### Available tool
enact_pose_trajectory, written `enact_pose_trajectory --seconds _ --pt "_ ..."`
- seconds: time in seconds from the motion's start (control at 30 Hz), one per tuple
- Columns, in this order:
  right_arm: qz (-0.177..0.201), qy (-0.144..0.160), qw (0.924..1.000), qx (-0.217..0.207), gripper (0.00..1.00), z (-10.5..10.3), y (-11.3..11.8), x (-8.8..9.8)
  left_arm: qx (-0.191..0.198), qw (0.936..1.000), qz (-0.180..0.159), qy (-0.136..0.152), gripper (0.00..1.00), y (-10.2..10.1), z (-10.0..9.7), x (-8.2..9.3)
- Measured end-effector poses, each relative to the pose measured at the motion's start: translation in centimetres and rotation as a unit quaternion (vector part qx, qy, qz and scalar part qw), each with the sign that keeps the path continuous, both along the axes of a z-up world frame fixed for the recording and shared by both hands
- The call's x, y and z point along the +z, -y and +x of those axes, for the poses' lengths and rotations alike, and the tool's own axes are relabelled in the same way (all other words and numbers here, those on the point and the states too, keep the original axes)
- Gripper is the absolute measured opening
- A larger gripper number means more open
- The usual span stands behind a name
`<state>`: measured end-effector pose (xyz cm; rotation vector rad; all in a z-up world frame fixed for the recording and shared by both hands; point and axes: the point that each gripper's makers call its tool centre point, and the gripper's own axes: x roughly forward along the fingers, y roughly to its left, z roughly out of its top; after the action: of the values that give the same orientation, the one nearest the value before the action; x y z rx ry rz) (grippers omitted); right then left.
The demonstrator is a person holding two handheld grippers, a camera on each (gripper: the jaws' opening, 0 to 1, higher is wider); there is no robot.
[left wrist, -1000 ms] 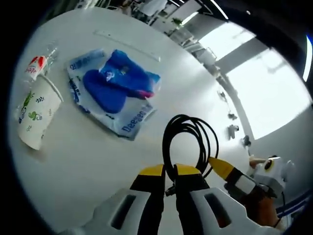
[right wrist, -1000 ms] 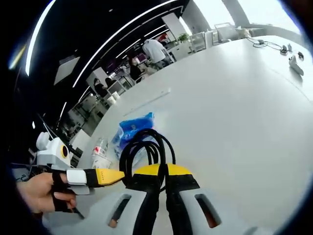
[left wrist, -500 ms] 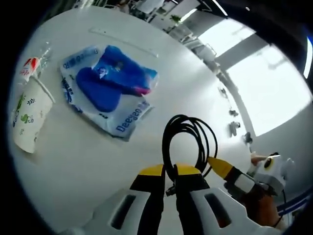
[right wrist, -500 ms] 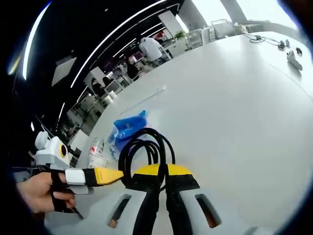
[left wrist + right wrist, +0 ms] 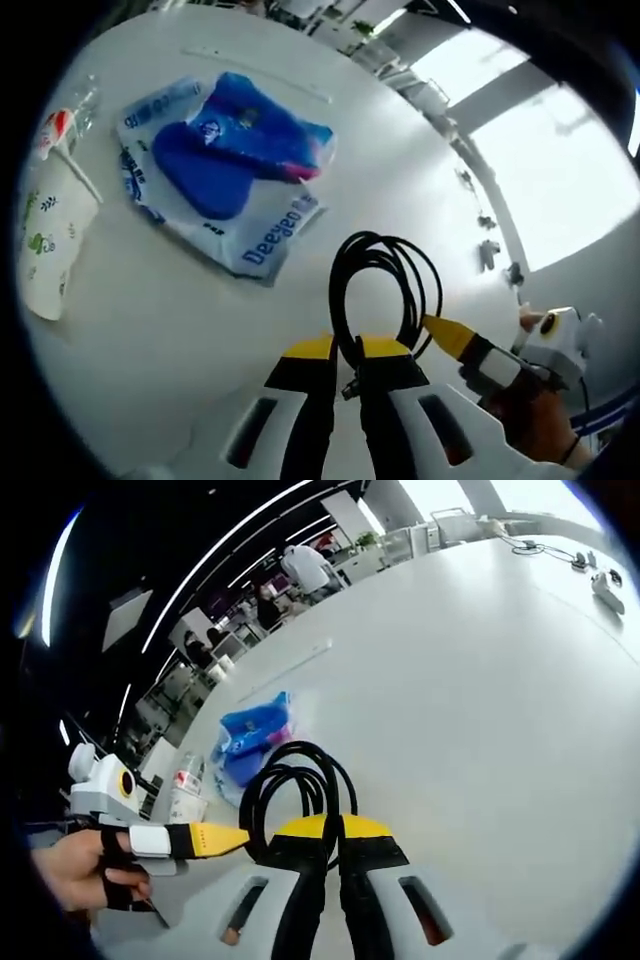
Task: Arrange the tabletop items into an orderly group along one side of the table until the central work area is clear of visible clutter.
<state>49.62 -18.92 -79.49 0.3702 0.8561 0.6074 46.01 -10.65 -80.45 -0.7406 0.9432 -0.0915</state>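
A coiled black cable (image 5: 345,268) stands up between the yellow-tipped jaws of my left gripper (image 5: 347,348), which is shut on it. The right gripper (image 5: 447,337) comes in from the right, its tip against the same coil. In the right gripper view my right gripper (image 5: 332,828) is shut on the cable loop (image 5: 290,772), and the left gripper's yellow tip (image 5: 218,838) meets the coil from the left. A blue pack (image 5: 238,150) lies on a white printed bag (image 5: 272,238) farther off on the white table (image 5: 150,320). A paper cup (image 5: 42,240) and a red-labelled bottle (image 5: 56,124) stand at the left.
A thin white strip (image 5: 255,72) lies beyond the blue pack (image 5: 250,735). Small gadgets (image 5: 605,585) and a thin cord (image 5: 530,548) sit near the far table edge. People and desks (image 5: 300,570) are behind the table. A gloved hand (image 5: 85,870) holds the left gripper.
Both views have shifted a little with the hands; the blue pack and bag now look slightly larger in the left gripper view. Both grippers stay shut on the cable.
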Motion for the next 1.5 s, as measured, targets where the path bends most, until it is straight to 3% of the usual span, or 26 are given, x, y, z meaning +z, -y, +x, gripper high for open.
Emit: enact_pose_trajectory --seconds 0.87,1.2,1.5 --pt "-0.035 -0.033 0.9974 0.053 0.0 -0.1 0.0 -3.4 0.02 0.9991 0.017 -0.034 0.04 0.1 -0.7 -2.5" --pt "-0.026 -0.034 0.9978 0.051 0.0 0.0 0.1 -3.3 0.02 0.9992 0.015 -0.03 0.04 0.1 -0.8 -2.7" --pt "-0.032 -0.035 0.9979 0.043 0.0 -0.1 0.0 -3.2 0.041 0.9987 -0.011 -0.027 0.05 0.0 -0.8 -3.1"
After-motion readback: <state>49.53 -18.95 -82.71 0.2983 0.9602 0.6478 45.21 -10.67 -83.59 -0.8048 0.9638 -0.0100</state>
